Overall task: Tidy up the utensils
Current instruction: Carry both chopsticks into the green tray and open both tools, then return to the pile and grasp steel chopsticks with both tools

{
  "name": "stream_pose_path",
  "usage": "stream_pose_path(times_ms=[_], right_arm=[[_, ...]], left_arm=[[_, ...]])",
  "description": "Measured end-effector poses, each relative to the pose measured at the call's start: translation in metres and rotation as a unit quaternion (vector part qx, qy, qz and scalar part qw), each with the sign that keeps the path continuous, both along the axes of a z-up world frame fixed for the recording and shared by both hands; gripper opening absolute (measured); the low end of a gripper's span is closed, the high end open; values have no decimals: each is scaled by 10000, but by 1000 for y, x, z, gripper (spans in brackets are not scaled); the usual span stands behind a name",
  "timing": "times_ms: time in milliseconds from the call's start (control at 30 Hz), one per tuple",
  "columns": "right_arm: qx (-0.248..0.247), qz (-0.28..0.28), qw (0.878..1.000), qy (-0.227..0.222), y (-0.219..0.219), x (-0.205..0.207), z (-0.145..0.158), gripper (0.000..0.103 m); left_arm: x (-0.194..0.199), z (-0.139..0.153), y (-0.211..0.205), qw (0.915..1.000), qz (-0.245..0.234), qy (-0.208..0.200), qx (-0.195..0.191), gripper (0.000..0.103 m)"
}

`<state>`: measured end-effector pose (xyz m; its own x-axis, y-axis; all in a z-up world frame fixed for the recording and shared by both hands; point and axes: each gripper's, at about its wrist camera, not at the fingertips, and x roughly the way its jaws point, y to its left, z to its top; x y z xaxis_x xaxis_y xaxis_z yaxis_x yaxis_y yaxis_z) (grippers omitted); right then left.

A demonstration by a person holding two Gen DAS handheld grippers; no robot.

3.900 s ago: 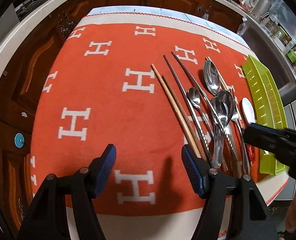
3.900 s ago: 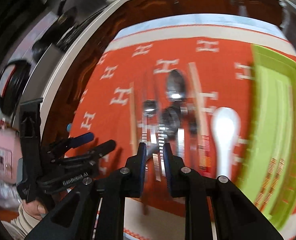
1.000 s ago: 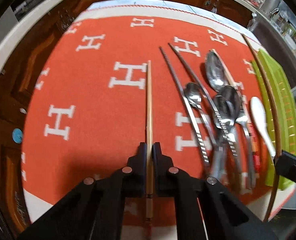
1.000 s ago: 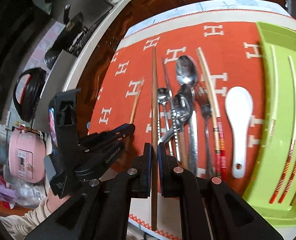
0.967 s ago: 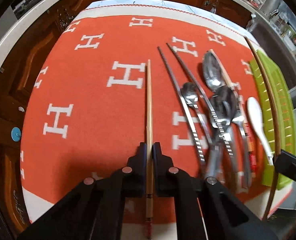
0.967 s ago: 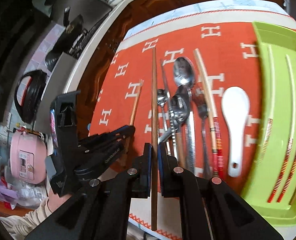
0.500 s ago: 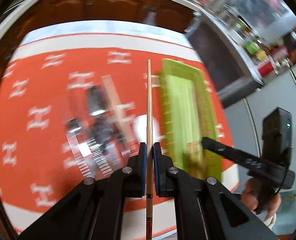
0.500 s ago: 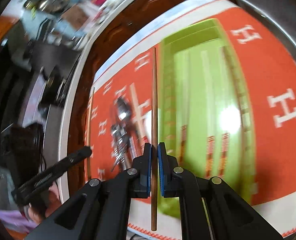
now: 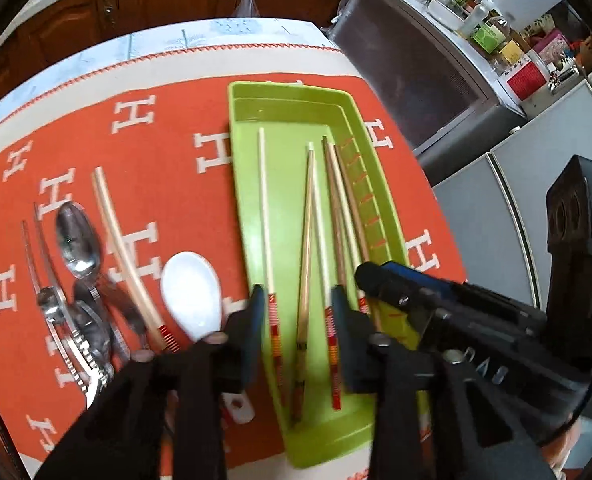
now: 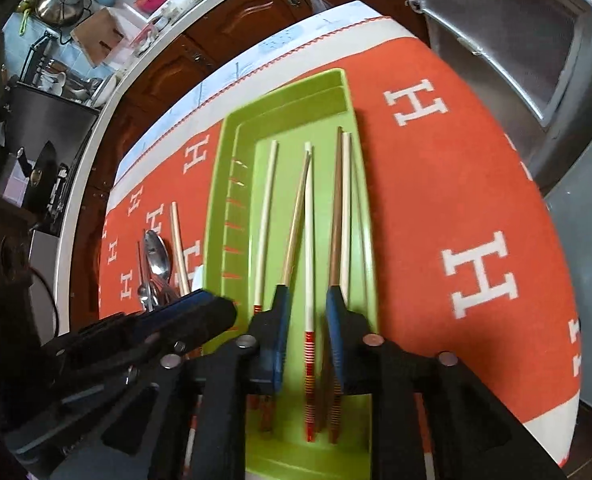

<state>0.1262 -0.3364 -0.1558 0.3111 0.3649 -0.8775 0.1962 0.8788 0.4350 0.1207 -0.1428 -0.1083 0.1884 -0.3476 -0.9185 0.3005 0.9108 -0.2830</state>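
White spoon [image 9: 191,294] beside green tray [image 9: 291,98].

Both tongs pointed steeply downward, side by side. The left tongs [image 9: 296,312] were opening, their blue pads apart and pressing on nothing. The right tongs [image 10: 306,316] were opening too, with a narrower gap and nothing gripped. In the left view, the right tongs lay just to the right.

Both claws, the left gripper [image 9: 296,304] and the right gripper [image 10: 304,304], hang side by side over the near end of the tray [image 9: 243,184], chopsticks [image 9: 264,216] in it running away ahead, spoons [image 9: 191,294] on the cloth [image 9: 167,128] off left.
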Motion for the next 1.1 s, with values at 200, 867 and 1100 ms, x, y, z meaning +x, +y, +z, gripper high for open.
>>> stream_pose_path(times_ms=[200,867,1100], right_arm=[[-106,89,9997,-217,9,-26,11,30],[-389,1495,9830,-989,145,-45,87,36],[-747,2254,9663,-995,221,-37,81,27]], left_arm=[[-15,21,39,9984,200,-457,253,52],[-48,46,220,9755,1725,-1242,571,55],[-54,20,247,9737,1990,-996,495,61]])
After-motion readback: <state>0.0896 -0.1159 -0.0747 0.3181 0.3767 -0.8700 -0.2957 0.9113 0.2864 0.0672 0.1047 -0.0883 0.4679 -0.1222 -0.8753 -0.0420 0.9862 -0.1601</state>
